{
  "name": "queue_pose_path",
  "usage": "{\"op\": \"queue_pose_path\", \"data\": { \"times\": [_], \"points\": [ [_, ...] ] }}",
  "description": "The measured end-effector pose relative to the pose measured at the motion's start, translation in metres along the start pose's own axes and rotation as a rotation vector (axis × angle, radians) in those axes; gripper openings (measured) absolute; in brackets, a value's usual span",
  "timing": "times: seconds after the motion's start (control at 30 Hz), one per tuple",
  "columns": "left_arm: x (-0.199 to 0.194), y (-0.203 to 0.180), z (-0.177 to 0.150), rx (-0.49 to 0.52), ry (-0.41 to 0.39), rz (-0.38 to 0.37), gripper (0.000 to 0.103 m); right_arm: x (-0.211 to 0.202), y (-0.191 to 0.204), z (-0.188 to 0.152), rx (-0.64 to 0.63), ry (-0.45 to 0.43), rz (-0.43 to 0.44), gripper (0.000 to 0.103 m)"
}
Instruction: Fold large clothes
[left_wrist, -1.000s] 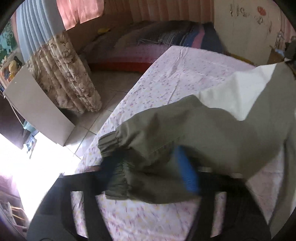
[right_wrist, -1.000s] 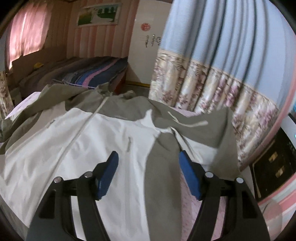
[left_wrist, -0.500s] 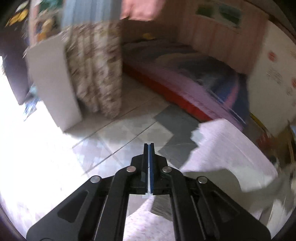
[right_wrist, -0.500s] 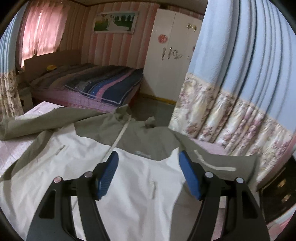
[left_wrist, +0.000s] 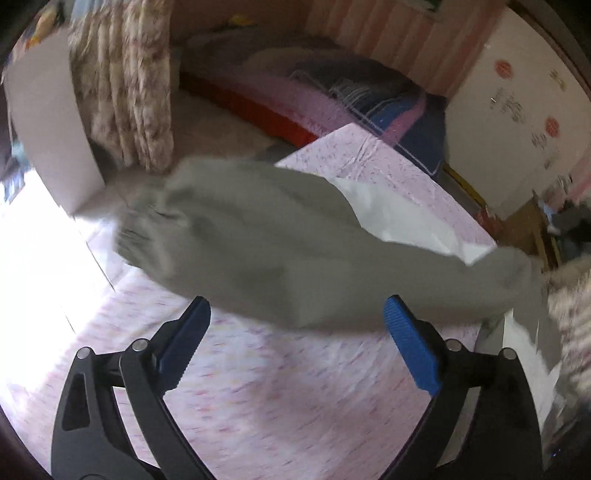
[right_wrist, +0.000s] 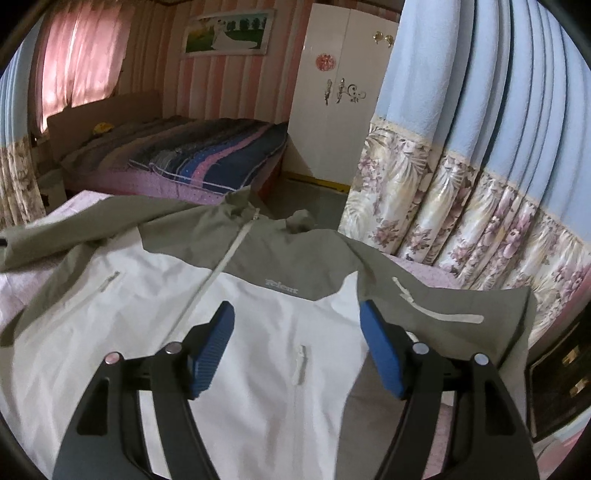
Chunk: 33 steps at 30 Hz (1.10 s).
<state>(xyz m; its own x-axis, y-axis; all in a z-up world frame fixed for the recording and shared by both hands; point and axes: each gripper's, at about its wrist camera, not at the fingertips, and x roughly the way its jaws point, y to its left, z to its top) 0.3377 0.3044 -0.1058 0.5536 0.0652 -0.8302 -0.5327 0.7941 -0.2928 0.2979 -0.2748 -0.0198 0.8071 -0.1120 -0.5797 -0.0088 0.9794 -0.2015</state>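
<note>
Jacket (right_wrist: 258, 332) — olive-grey and white, zipped — lies front-up and spread on the pink-flowered sheet (left_wrist: 295, 398) of a table or bed. The right gripper (right_wrist: 297, 345) hovers just above its white chest panel, blue pads (right_wrist: 212, 350) set wide apart and holding nothing. Between the pads, lower down, shows a small vertical chest-pocket zip (right_wrist: 301, 363). The white centre zipper (right_wrist: 221, 266) runs away from the left pad up to the collar (right_wrist: 273, 218), which points away from the camera. To the right of the right pad the olive sleeve (right_wrist: 461, 314) with a pale strip lies folded in beside the body; the other sleeve stretches off to the left edge of this view.

In the left wrist view the left gripper (left_wrist: 297, 338) is likewise spread wide, empty, over bare sheet. Just past its fingertips the left-hand olive sleeve (left_wrist: 266, 243) lies across the sheet, blurred, its gathered cuff (left_wrist: 136, 236) reaching the sheet's left edge, with a piece of the white panel (left_wrist: 399, 218) showing behind it. Whether the pads touch the sleeve I cannot tell.

Farther out: a floral curtain (right_wrist: 461, 221) with a blue upper part hangs at the right of the jacket, a white wardrobe (right_wrist: 343, 85) stands behind it, and a bed with a striped blanket (right_wrist: 207, 155) sits along the pink striped wall under a framed picture (right_wrist: 225, 31). On the left side — beyond the cuff — stand another floral curtain (left_wrist: 125, 81) and a white board (left_wrist: 48, 125) on the tiled floor.
</note>
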Motion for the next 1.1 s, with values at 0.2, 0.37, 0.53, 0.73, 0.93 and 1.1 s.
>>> {"op": "queue_pose_path", "data": {
  "times": [0.2, 0.37, 0.53, 0.73, 0.93, 1.1],
  "points": [
    [0.039, 0.007, 0.022, -0.187, 0.052, -0.004, 0.047, -0.004, -0.017, -0.014, 0.016, 0.012, -0.013, 0.072],
    [0.018, 0.001, 0.078, -0.215, -0.044, -0.003, 0.000, -0.005, -0.034, -0.018, 0.026, 0.004, -0.034, 0.072],
    [-0.051, -0.043, 0.112, -0.120, -0.202, -0.017, 0.000, -0.003, -0.048, -0.020, 0.072, -0.004, -0.024, 0.072],
    [-0.049, -0.065, 0.059, 0.063, -0.132, 0.009, 0.083, 0.007, -0.046, -0.031, 0.079, 0.020, -0.016, 0.072],
    [-0.011, -0.025, 0.003, -0.098, -0.025, -0.032, 0.090, 0.010, -0.038, -0.031, 0.056, 0.035, -0.028, 0.072],
    [0.016, 0.015, 0.001, -0.346, -0.019, 0.024, 0.090, 0.003, -0.032, -0.028, 0.017, 0.026, -0.056, 0.073]
  ]
}}
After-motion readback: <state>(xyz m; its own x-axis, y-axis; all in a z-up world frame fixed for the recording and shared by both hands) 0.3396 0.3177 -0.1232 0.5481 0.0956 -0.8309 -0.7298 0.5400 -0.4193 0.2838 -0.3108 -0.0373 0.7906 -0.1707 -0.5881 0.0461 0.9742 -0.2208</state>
